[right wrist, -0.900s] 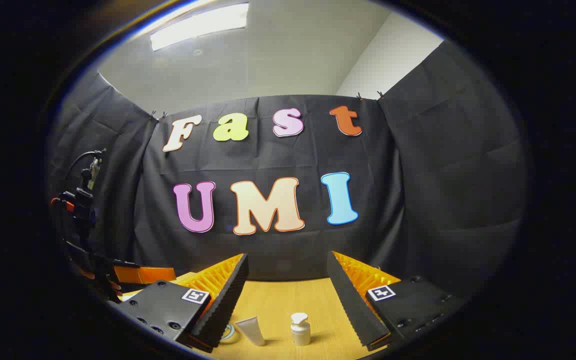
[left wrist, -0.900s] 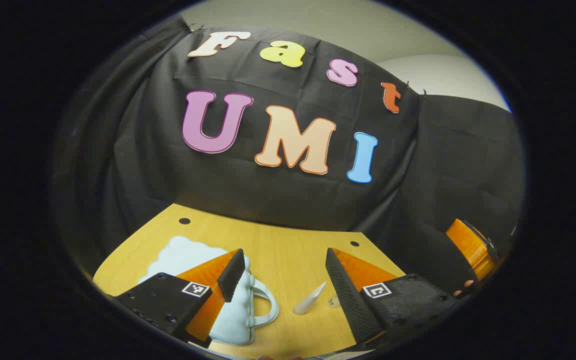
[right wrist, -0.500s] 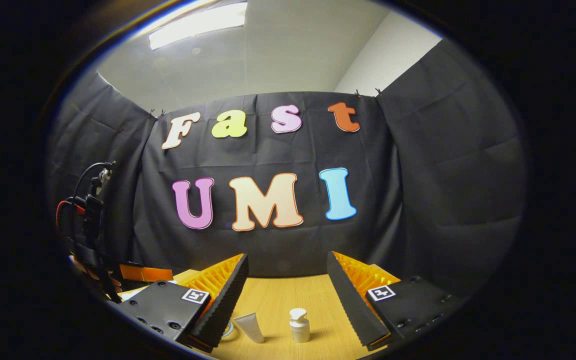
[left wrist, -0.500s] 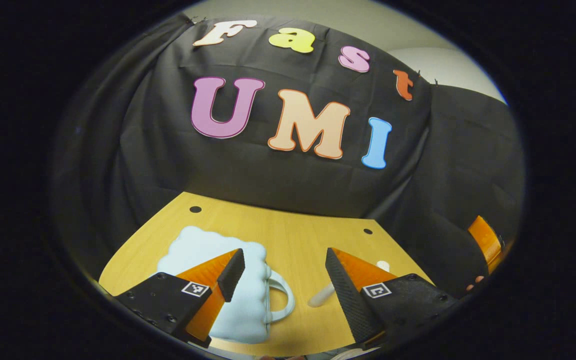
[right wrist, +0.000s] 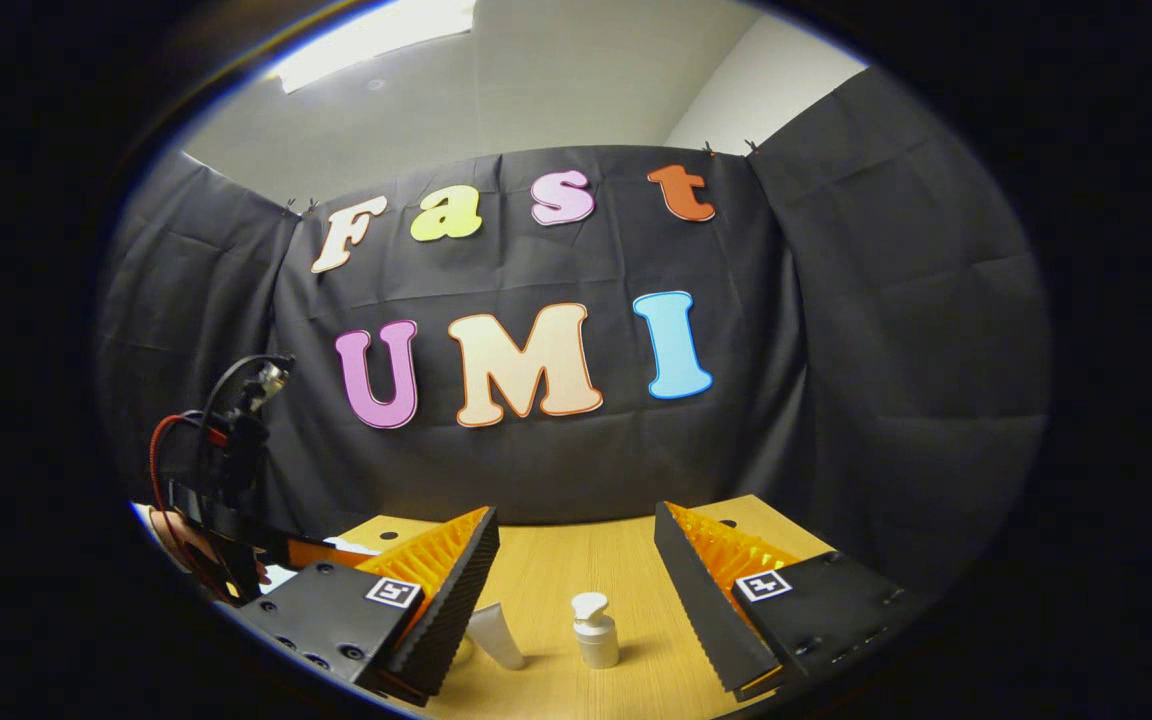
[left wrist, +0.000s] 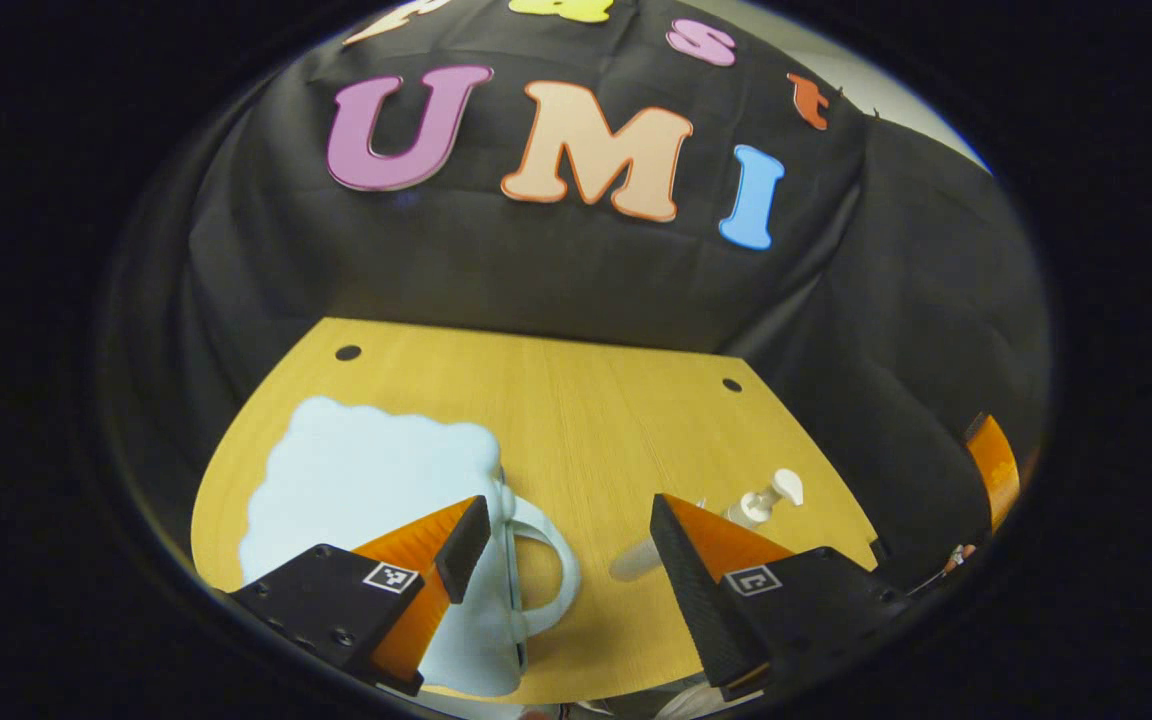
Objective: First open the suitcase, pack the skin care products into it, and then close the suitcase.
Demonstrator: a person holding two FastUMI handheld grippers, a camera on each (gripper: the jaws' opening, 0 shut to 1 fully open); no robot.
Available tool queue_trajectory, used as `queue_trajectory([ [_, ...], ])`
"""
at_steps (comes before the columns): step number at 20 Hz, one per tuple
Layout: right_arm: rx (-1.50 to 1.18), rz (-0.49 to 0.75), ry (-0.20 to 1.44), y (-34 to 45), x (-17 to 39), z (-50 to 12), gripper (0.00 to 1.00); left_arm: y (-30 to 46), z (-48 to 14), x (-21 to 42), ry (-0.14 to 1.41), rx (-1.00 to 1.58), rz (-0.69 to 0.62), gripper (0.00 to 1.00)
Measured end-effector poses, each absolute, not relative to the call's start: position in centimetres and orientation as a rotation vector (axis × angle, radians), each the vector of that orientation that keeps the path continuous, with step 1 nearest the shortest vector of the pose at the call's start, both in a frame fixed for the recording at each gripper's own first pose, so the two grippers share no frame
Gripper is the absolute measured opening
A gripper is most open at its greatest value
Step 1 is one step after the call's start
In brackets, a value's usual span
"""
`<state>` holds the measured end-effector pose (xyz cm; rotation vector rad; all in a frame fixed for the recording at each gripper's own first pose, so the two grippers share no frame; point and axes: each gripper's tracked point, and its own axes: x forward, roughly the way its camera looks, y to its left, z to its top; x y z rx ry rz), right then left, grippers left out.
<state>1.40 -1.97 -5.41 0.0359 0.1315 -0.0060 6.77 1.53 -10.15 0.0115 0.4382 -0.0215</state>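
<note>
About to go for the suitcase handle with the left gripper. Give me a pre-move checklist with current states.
1. Left gripper open: ok, jaws wide, nothing between them.
2. Suitcase closed: ok, lying flat on the table.
3. Handle free and ahead of the gripper: ok, between the fingers' line.
4. Pump bottle and tube out of the suitcase: ok, on the table beside it.
5. Right gripper open and apart: ok.
6. Latch or zip state: cannot tell.

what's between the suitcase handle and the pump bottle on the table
In the left gripper view, a tube lies between the suitcase handle and the pump bottle.
</note>
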Motion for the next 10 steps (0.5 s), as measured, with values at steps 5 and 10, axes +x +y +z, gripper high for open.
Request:
queue_trajectory([
  [5, 0.057, -0.018, 0.159, -3.0, 1.6, -6.8, 0.96, 1.4, -13.9, 9.1, 0.611, -0.095, -0.009, 0.95],
  [10, 0.048, -0.018, 0.189, -3.3, 1.4, -7.8, 0.98, 2.4, -17.1, 10.4, 0.774, -0.116, 0.070, 0.95],
])
